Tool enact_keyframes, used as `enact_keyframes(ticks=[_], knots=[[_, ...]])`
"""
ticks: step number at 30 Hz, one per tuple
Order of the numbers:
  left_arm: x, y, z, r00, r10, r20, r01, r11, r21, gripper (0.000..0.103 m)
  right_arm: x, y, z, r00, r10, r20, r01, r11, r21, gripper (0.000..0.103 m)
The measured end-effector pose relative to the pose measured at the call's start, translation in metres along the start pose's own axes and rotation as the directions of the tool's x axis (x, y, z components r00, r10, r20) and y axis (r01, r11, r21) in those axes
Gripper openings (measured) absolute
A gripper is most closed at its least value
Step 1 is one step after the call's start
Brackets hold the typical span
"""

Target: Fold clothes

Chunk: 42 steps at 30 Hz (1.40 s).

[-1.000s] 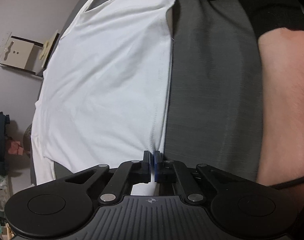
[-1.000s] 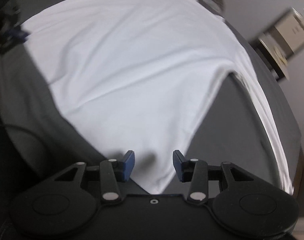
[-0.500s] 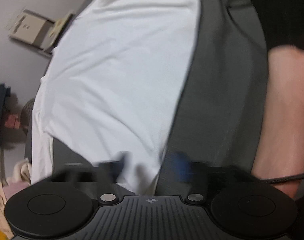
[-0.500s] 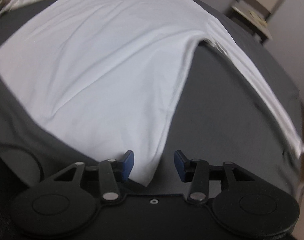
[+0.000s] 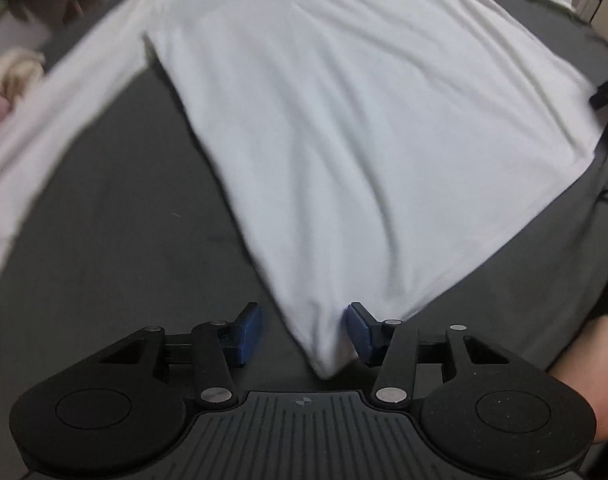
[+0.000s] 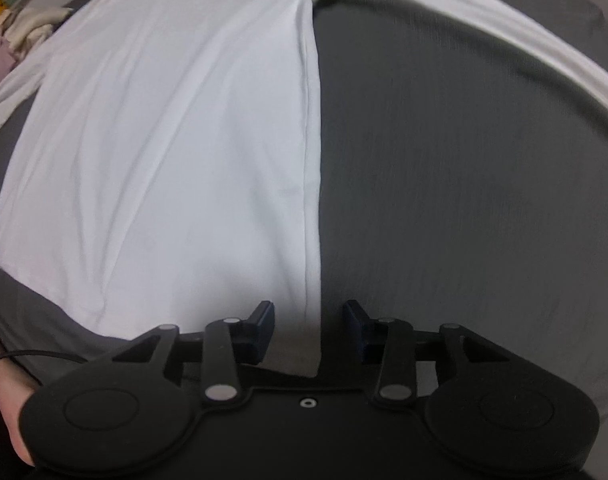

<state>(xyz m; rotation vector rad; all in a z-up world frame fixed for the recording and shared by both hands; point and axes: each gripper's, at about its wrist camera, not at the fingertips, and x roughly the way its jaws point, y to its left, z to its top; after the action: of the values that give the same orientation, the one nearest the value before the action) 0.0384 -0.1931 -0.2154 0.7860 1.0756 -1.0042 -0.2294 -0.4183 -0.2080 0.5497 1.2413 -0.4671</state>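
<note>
White shirt lies flat on grey cloth; your left gripper and right gripper gape empty at its corners.

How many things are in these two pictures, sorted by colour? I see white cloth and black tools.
White: 1, the long-sleeved shirt spread flat.
Black with blue fingers: 2, the left gripper and the right gripper, both open.
Dark grey: 1, the surface under the shirt.
Cream and pink: 1 blurred heap of clothes at the edge.
Total: 5.
</note>
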Motion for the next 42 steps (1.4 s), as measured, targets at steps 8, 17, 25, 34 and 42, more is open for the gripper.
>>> enact_keyframes(ticks=[8, 17, 25, 34, 42], knots=[[-0.020, -0.007, 0.003, 1.000, 0.017, 0.001, -0.017, 1.000, 0.020, 0.001, -0.022, -0.004, -0.009, 0.999, 0.038, -0.006, -0.037, 0.998, 0.048, 0.004], [-0.010, -0.013, -0.002, 0.991, 0.110, -0.070, -0.101, 0.988, 0.118, 0.001, -0.023, 0.015, -0.022, 0.994, -0.041, -0.102, 0.036, 0.998, -0.054, 0.004], [-0.006, -0.017, -0.002, 0.984, 0.170, -0.057, -0.164, 0.981, 0.099, 0.029, -0.006, 0.026, -0.025, 0.986, -0.117, -0.122, 0.108, 0.991, -0.076, 0.028], [-0.073, -0.004, -0.013, 0.945, 0.225, 0.238, -0.185, 0.966, -0.178, 0.097, -0.078, -0.027, -0.042, 0.967, -0.035, 0.251, -0.022, 0.974, 0.223, 0.052], [-0.120, -0.051, 0.031, 0.842, 0.143, 0.520, -0.066, 0.984, -0.164, 0.097, -0.117, -0.159, -0.027, 0.870, -0.215, 0.444, -0.074, 0.833, 0.548, 0.052]])
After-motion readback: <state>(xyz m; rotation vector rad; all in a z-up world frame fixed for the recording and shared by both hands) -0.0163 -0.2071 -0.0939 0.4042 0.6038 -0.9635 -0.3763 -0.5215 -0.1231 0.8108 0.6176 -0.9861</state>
